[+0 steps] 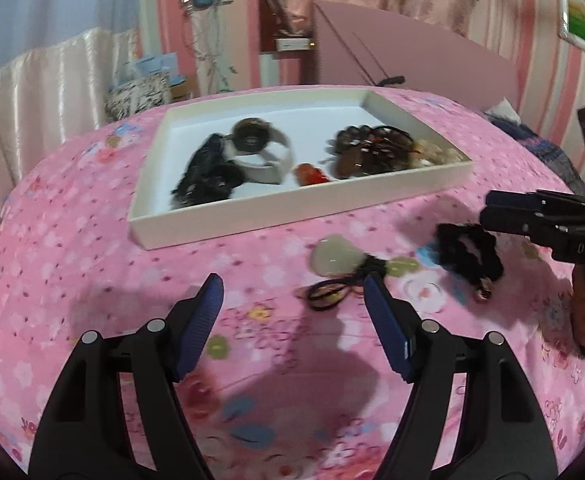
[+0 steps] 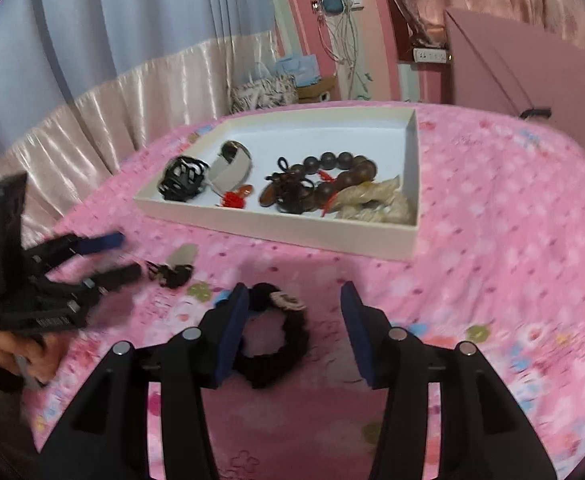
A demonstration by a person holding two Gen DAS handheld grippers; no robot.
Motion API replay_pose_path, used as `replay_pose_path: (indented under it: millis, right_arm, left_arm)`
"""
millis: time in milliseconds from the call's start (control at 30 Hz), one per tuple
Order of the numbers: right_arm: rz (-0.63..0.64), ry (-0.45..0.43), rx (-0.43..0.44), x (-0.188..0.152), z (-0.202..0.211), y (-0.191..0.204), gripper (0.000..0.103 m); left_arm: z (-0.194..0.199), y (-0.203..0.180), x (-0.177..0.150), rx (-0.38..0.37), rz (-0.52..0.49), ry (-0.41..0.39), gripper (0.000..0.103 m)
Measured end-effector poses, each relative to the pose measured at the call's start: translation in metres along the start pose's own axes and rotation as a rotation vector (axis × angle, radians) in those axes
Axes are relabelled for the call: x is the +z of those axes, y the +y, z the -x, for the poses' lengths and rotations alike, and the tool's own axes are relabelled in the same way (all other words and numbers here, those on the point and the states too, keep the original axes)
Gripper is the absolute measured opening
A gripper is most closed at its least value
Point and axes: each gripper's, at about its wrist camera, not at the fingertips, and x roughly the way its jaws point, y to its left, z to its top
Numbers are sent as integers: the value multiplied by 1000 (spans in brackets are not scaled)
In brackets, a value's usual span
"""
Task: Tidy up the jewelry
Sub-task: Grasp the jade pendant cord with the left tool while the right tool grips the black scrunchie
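Note:
A white tray (image 1: 292,208) on the pink floral cloth holds a black hair claw (image 2: 182,180), a grey bangle (image 2: 232,170), a red ornament (image 2: 234,199), a dark bead bracelet (image 2: 332,172) and a pale twisted piece (image 2: 376,200). In front of the tray lie a pale pendant on a black cord (image 1: 332,258) and a black scrunchie (image 2: 292,344). My left gripper (image 1: 292,284) is open just short of the pendant, holding nothing. My right gripper (image 2: 294,292) is open over the scrunchie, which lies on the cloth between its fingers, nearer the left one.
A pink board (image 1: 404,48) leans behind the tray (image 2: 276,236). Pale curtains (image 2: 92,112) hang at the left, with a patterned bag (image 2: 264,92) past the cloth's far edge. A person's hand (image 2: 16,352) grips the left tool. Bare cloth (image 2: 512,240) spreads to the tray's right.

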Motion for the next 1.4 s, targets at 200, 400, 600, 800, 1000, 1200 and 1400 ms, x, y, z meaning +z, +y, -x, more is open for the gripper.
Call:
replay_pose_path:
  millis: [200,400,600,800,1000,1200,1400]
  right_arm:
    - [-87,-57,-39,-1,6,-10,50]
    - [-13,7,-95,1,-8,6,50]
    - [44,89,-148,-2,-22,16,50]
    - [60,112,-140,-5,-24,17,55]
    - [77,117,-150,-4,-25,22,56]
    - [115,134,-198,-5,-29,30,56]
    - [109,143,-215,-5,-30,28,48]
  left_arm:
    - [-16,-26,9,46,-49,51,72]
    - [-25,-23,9,-2,29,99,56]
    - [-29,-30,8,-5,3,113,44]
    - [-29,-30,8,-27,10,100,11]
    - [-27,-9,6,-92,125,78,10]
    - [-20,-3,3,-96,143,61,10]
    - [-15,-2,2,-90,155,36,8]
